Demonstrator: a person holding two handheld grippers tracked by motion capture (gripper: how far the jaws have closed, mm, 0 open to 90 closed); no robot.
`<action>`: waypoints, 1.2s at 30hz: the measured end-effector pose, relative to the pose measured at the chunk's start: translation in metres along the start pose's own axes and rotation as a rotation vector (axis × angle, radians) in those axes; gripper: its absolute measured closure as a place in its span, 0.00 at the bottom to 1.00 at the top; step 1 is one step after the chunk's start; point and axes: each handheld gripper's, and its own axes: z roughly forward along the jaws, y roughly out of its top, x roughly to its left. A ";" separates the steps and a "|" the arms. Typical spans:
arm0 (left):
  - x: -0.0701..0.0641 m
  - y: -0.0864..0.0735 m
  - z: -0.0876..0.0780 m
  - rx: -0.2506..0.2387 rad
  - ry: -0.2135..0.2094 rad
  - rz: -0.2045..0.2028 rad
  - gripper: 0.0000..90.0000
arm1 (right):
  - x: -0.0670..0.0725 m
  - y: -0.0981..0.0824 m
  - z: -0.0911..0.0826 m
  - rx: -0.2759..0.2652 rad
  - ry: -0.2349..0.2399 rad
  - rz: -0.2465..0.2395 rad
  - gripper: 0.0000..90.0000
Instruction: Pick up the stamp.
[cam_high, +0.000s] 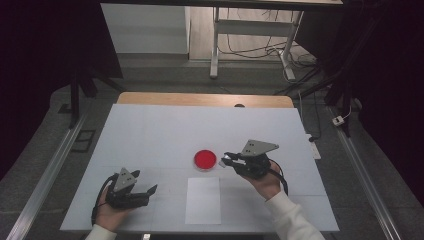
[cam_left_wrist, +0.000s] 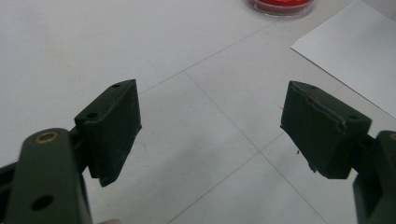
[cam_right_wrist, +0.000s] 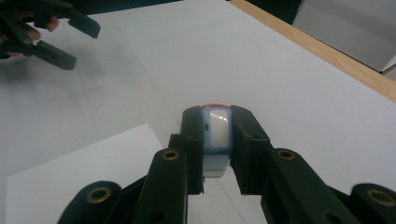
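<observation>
The right gripper (cam_right_wrist: 217, 140) has its fingers clenched on a small blue-rimmed block (cam_right_wrist: 218, 135), squarely between them.

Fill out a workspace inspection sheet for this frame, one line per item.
Surface: white table top, faint grid lines, wooden far edge.
Job's things: small white-and-blue block clamped in the right gripper; red round dish just beside that gripper's tip; white paper sheet near the front edge.
Clutter: nothing seen.
Grippers: right gripper shut on the block, held above the table; left gripper open, nothing between its pads, low at front left.
Cables: a black cable loops from the right gripper; loose cables on the floor beyond the table.
Surroundings: dark room, white desk frame behind, metal rails on both sides.
</observation>
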 end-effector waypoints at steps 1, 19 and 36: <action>0.000 0.000 0.000 0.000 0.001 0.000 0.22 | 0.002 0.000 0.000 -0.001 0.003 -0.006 0.83; 0.000 0.001 0.002 -0.009 0.009 0.009 0.22 | 0.033 -0.002 -0.007 -0.012 0.068 -0.014 0.83; -0.002 0.002 0.003 -0.016 0.008 0.014 0.22 | 0.047 -0.007 -0.003 -0.004 0.108 -0.001 0.83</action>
